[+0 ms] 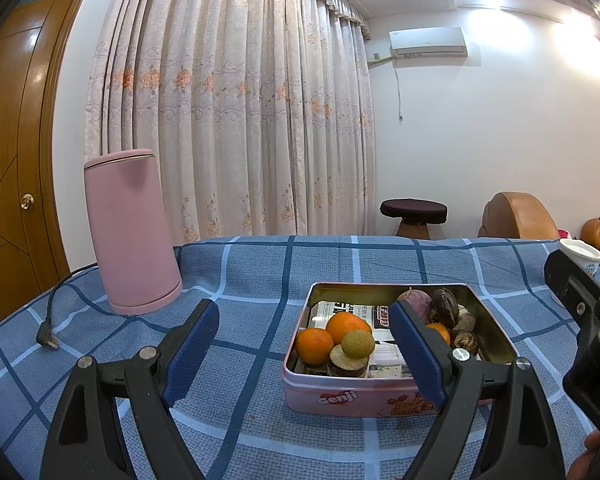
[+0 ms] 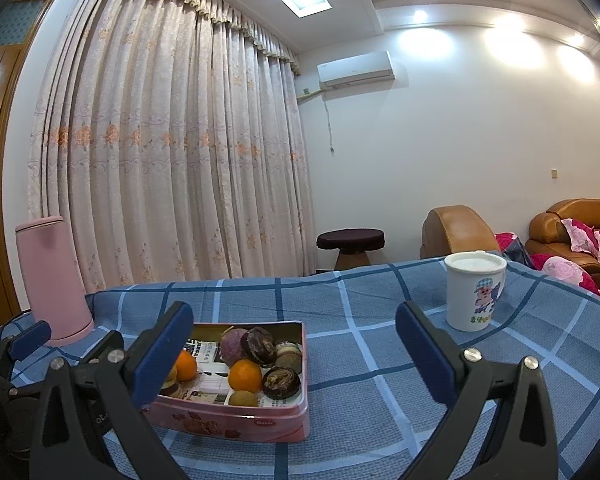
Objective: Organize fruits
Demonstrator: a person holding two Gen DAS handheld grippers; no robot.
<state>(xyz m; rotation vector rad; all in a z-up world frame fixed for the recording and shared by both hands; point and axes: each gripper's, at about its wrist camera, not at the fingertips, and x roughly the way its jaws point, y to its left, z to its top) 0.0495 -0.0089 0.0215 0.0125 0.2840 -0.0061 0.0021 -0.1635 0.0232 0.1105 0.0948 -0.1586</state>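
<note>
A pink tin box (image 1: 352, 398) (image 2: 256, 426) sits on the blue checked tablecloth. It holds oranges (image 1: 314, 345) (image 2: 244, 375), a small green-yellow fruit (image 1: 357, 343), a kiwi-like fruit (image 2: 243, 398), a purple round fruit (image 2: 233, 342), brown round pastries (image 2: 281, 382) and paper packets. My left gripper (image 1: 304, 356) is open and empty, its fingers either side of the box's left half, near the front wall. My right gripper (image 2: 294, 356) is open and empty, with its left finger (image 2: 162, 354) in front of the box's left part. The right gripper's body shows at the right edge of the left wrist view (image 1: 588, 328).
A tall pink kettle (image 1: 130, 232) (image 2: 52, 280) stands at the back left, its black cord and plug (image 1: 48, 338) lying on the cloth. A white lidded mug (image 2: 474, 290) (image 1: 582, 258) stands at the back right. Behind the table are curtains, a stool and brown sofas.
</note>
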